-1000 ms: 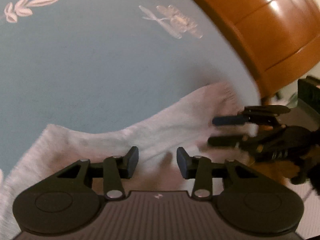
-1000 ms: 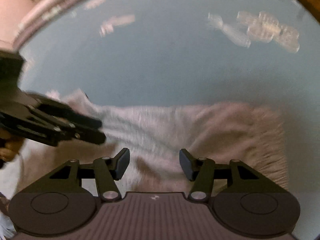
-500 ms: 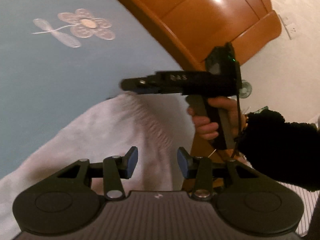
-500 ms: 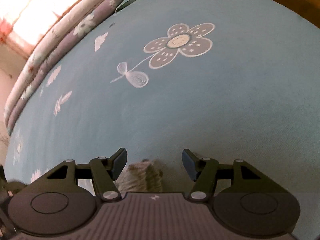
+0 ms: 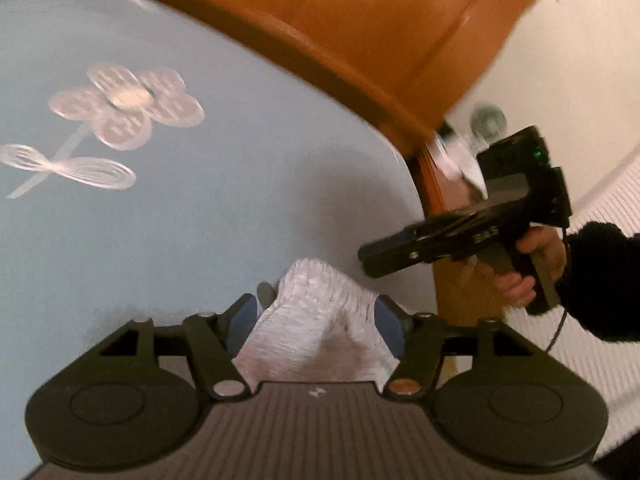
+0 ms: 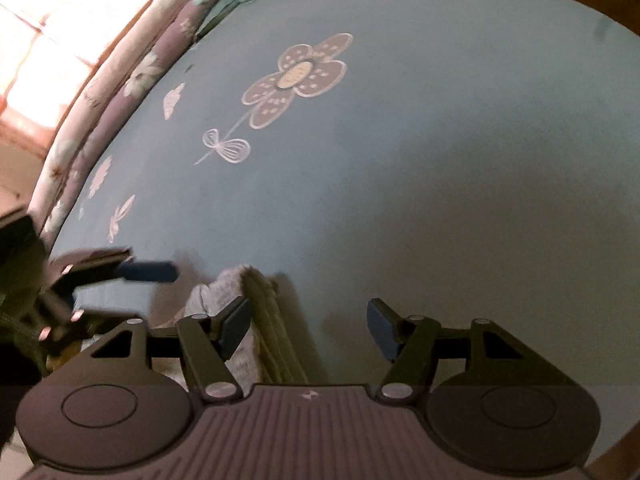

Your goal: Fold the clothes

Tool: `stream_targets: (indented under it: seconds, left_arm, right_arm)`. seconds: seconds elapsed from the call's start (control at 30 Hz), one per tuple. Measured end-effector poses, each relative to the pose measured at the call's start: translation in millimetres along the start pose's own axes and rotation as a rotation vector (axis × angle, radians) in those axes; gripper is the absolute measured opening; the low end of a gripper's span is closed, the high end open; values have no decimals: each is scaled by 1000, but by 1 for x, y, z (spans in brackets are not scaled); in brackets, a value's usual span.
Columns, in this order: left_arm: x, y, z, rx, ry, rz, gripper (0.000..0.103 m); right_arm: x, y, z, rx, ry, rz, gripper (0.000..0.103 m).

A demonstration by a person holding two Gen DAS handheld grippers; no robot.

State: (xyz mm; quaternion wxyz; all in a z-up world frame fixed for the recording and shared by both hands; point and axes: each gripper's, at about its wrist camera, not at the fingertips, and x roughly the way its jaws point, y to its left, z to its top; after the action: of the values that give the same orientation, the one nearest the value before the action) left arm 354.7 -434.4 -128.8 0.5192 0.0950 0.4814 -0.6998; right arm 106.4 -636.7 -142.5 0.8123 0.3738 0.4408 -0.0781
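Observation:
A white knitted garment (image 5: 316, 320) with a ribbed cuff lies bunched on the blue bedsheet (image 5: 200, 220). My left gripper (image 5: 317, 320) straddles it, and its jaws are opening with the cuff between the pads. In the same view my right gripper (image 5: 366, 258) hovers just right of the cuff, held by a hand (image 5: 532, 264) in a black sleeve. In the right wrist view the garment (image 6: 224, 284) sits by the left finger of my right gripper (image 6: 310, 328), whose jaws are opening over mostly bare sheet. A blue-padded finger (image 6: 148, 271) of my left gripper reaches in from the left.
The sheet carries embroidered flowers (image 6: 296, 76). An orange wooden bed end (image 5: 340, 28) curves along the sheet's far edge, and beyond it are pale floor and a small fan (image 5: 488, 120). A rolled floral quilt (image 6: 132, 76) borders the bed's left side below a bright window.
Both views have swung across the bed. The garment, spread wide before, now shows as a small bunch at the fingertips. My left jaws stand wider. The right gripper has sunk beside the cuff.

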Motion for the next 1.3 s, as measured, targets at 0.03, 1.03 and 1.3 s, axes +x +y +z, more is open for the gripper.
stream_targets:
  seconds: [0.03,1.03,1.3]
  left_arm:
    - [11,7,7,14,52,-49,64]
    - [44,10,45,139,301,-386,27]
    - [24,11,45,100,210,-220,32]
  right_arm:
    - [-1,0,-3,5,-1,8,69]
    - [51,34,21,-381,235,330,95]
    - [76,52,19,-394,302,320,37]
